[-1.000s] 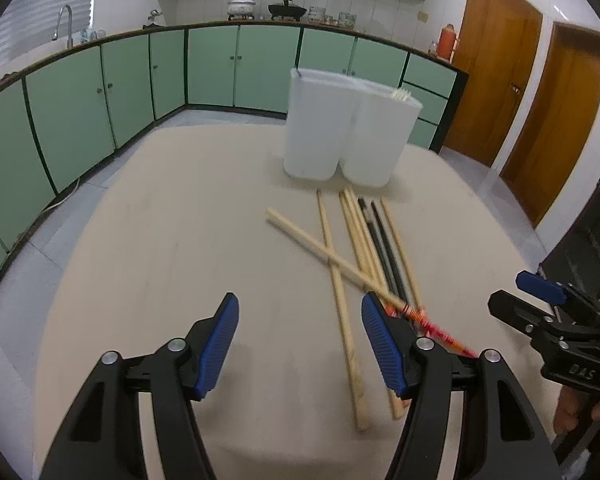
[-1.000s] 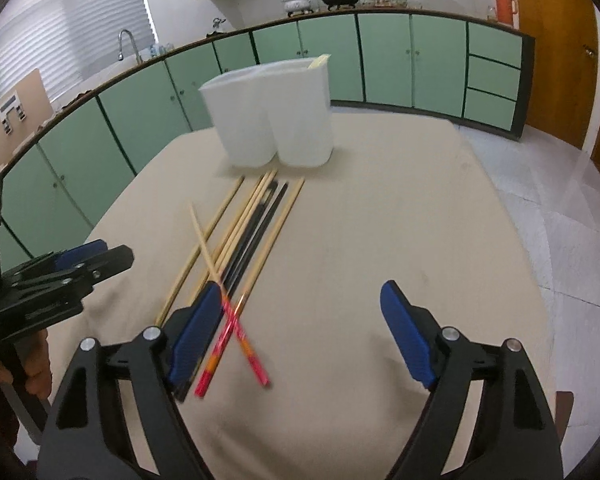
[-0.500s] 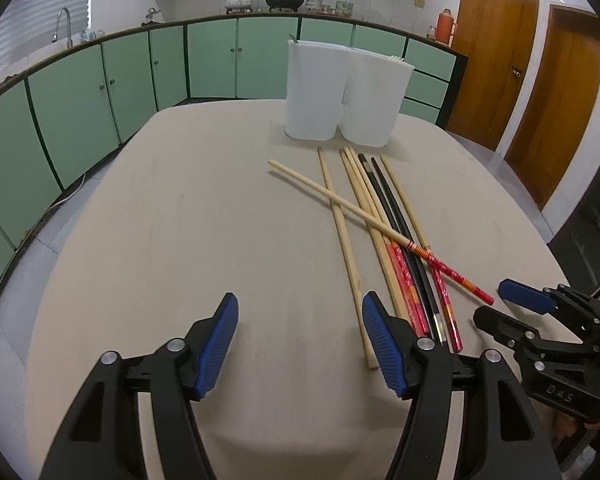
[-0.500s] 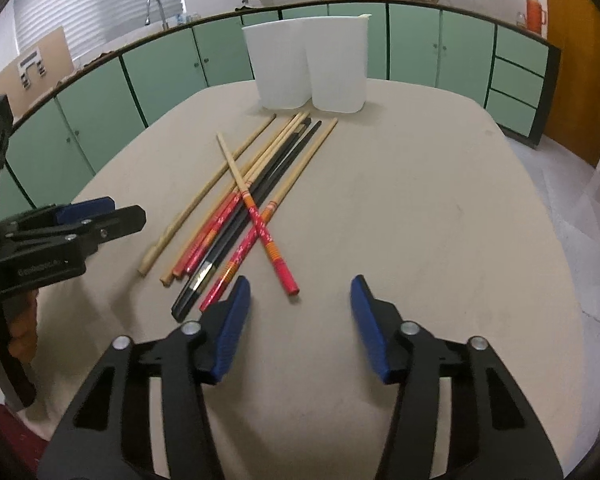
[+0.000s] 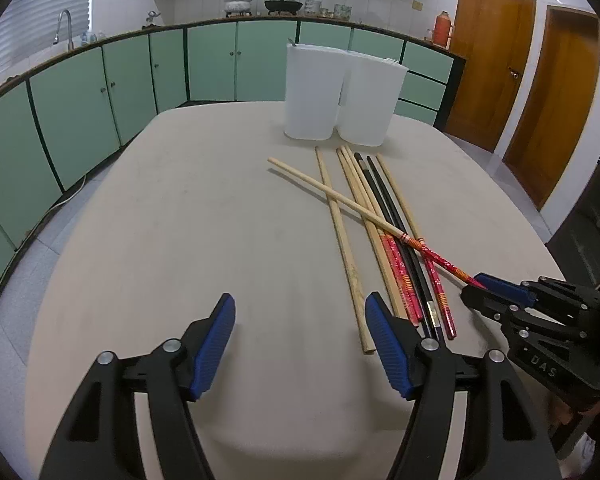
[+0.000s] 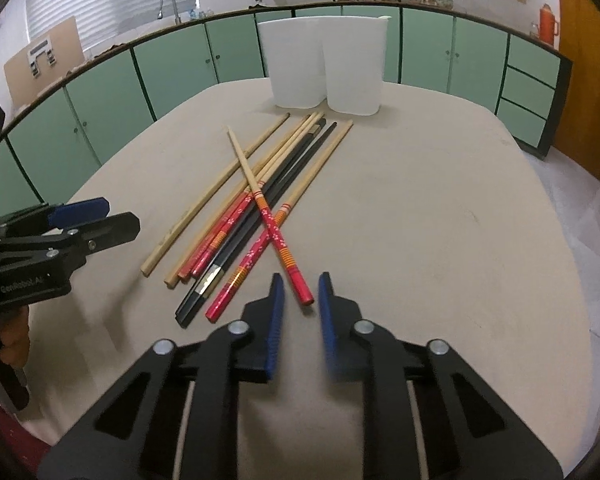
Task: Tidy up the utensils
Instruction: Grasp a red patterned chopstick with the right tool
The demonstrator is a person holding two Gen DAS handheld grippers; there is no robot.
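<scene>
The right gripper [image 6: 301, 280], jaws just closing but not yet touching, brackets the crossed red-ended chopstick [image 6: 278, 240] at twelve o'clock, while the left gripper [image 5: 300, 312] stays spread, empty.

black right gripper body [image 5: 548, 360], lower right of left wrist view: "DAS"
black left gripper body [image 6: 24, 280], left edge of right wrist view: small lettering, not clearly legible

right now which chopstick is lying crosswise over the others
The red-handled chopstick with the pale wooden tip: it lies diagonally on top of the pile, while the rest run roughly parallel. Its red end reaches between the right gripper pads.
</scene>
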